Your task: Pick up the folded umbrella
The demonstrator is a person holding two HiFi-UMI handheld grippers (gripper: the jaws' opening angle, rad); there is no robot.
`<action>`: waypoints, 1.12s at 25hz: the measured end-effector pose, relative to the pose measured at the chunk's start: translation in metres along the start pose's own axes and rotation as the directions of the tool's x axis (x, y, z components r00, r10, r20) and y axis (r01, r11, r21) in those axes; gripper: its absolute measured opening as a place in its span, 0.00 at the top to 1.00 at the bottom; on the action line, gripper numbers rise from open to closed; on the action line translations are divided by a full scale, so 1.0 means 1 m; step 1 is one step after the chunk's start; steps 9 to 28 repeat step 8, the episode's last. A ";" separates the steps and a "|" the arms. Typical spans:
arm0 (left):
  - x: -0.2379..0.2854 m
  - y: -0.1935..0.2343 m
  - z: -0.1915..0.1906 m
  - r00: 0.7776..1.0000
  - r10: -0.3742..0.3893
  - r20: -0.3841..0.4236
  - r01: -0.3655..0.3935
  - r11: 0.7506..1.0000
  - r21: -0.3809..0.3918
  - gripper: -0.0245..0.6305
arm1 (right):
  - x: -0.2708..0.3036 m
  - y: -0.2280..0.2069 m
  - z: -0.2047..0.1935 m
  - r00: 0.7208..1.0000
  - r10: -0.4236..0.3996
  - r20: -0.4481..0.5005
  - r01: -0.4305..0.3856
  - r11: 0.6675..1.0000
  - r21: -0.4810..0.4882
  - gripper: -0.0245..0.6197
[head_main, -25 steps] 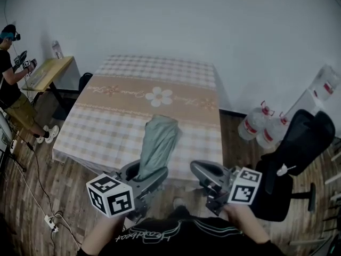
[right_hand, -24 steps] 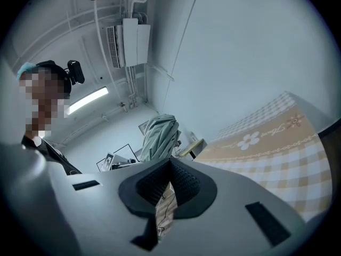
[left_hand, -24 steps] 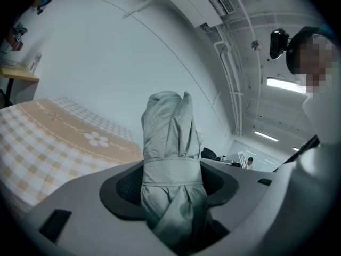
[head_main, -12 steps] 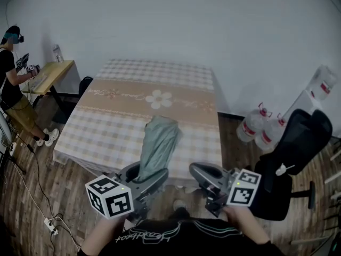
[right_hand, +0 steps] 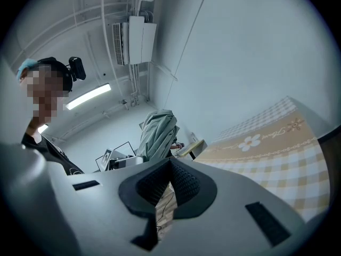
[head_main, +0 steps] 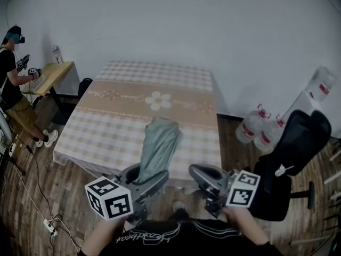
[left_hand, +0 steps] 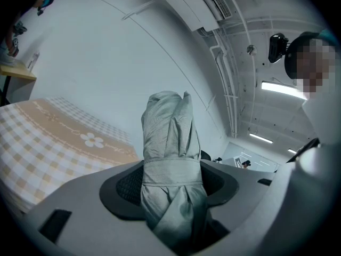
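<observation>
The folded umbrella is grey-green, wrapped with its strap, and stands up out of my left gripper, lifted above the near edge of the checked table. In the left gripper view the jaws are shut on the umbrella at its strap, with my left gripper clamping it from both sides. My right gripper hovers to the right of it, apart from the umbrella. Its pads meet with nothing between them in the right gripper view, where the umbrella shows behind the jaws.
A black office chair and large water bottles stand to the right of the table. At far left a person stands by a wooden desk. A power strip and cable lie on the wooden floor.
</observation>
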State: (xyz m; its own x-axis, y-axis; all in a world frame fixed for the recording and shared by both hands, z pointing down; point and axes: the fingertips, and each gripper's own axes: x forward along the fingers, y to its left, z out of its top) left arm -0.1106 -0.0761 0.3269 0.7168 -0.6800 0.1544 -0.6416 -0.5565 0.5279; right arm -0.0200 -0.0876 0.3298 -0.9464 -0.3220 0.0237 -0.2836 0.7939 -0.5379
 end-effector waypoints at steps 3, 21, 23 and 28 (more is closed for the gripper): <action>0.001 0.000 -0.001 1.000 -0.001 0.003 0.001 1.000 0.002 0.56 | -0.002 -0.002 0.000 1.000 -0.001 0.003 0.001 1.000 -0.001 0.95; 0.003 0.001 0.001 1.000 0.001 0.002 -0.001 1.000 0.000 0.56 | -0.002 -0.004 0.001 1.000 -0.007 0.005 0.007 1.000 0.003 0.95; 0.003 0.001 0.001 1.000 0.001 0.002 -0.001 1.000 0.000 0.56 | -0.002 -0.004 0.001 1.000 -0.007 0.005 0.007 1.000 0.003 0.95; 0.003 0.001 0.001 1.000 0.001 0.002 -0.001 1.000 0.000 0.56 | -0.002 -0.004 0.001 1.000 -0.007 0.005 0.007 1.000 0.003 0.95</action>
